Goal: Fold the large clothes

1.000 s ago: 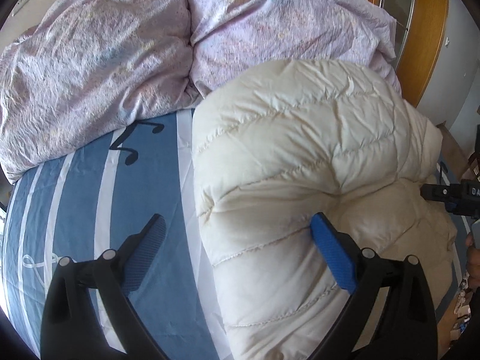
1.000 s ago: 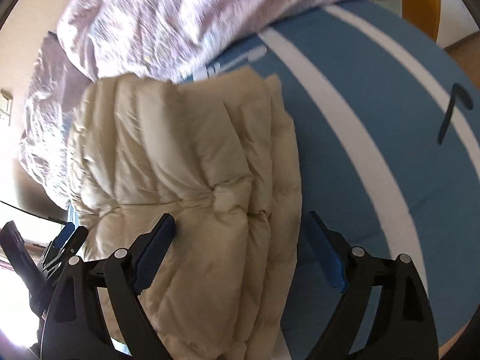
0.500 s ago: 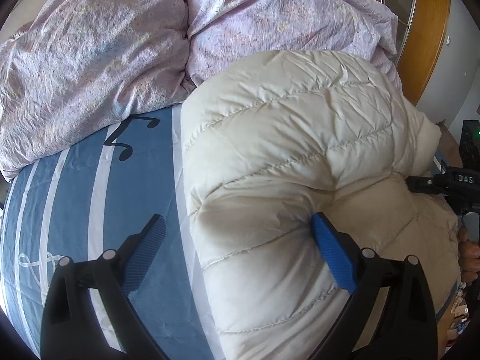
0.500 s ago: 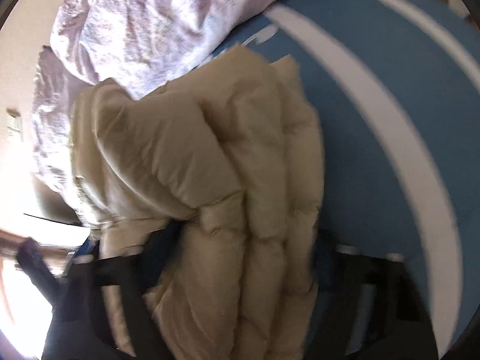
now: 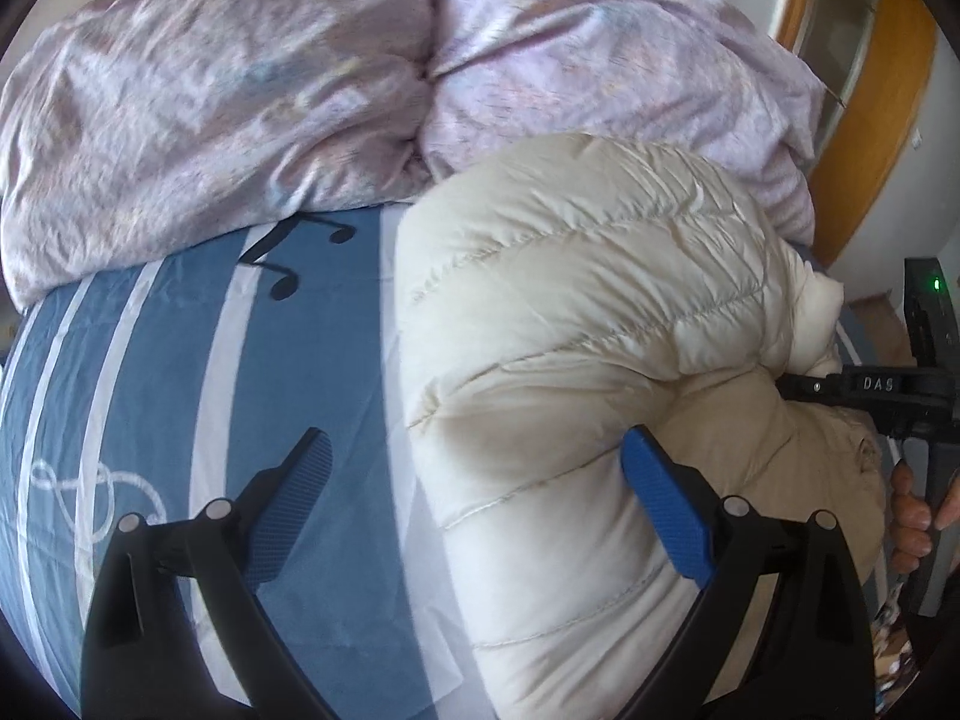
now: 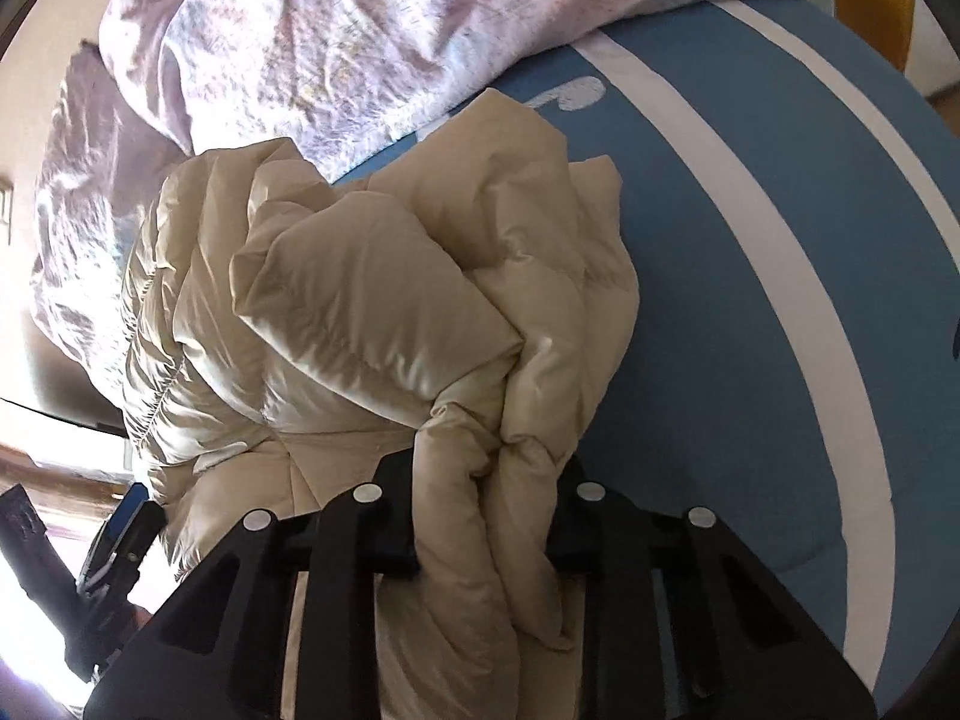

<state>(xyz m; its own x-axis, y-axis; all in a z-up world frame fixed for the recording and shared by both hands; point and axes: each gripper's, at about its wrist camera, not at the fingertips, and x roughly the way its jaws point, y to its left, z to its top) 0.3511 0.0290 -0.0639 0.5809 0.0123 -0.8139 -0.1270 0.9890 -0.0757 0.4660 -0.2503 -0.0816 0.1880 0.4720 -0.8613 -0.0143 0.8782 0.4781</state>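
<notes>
Right gripper (image 6: 480,516) jaws closing, now bunching cream down jacket (image 6: 384,324) edge, wide apart a second ago. Left gripper (image 5: 474,492) spread wide, one pad nudging jacket on blue bedsheet (image 5: 312,360). Fold lift probably ready.

A blue striped bed sheet (image 5: 312,360) carries the cream puffer jacket (image 5: 570,324) beside a lilac duvet (image 5: 210,102).

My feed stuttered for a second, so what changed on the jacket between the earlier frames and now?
The right gripper moved in on the jacket and its jaws, wide open a second ago, are closing on a bunched fold at its edge; the padding has humped up ahead of them. The left gripper stayed open, one finger against the jacket. The duvet and sheet are unchanged.
</notes>
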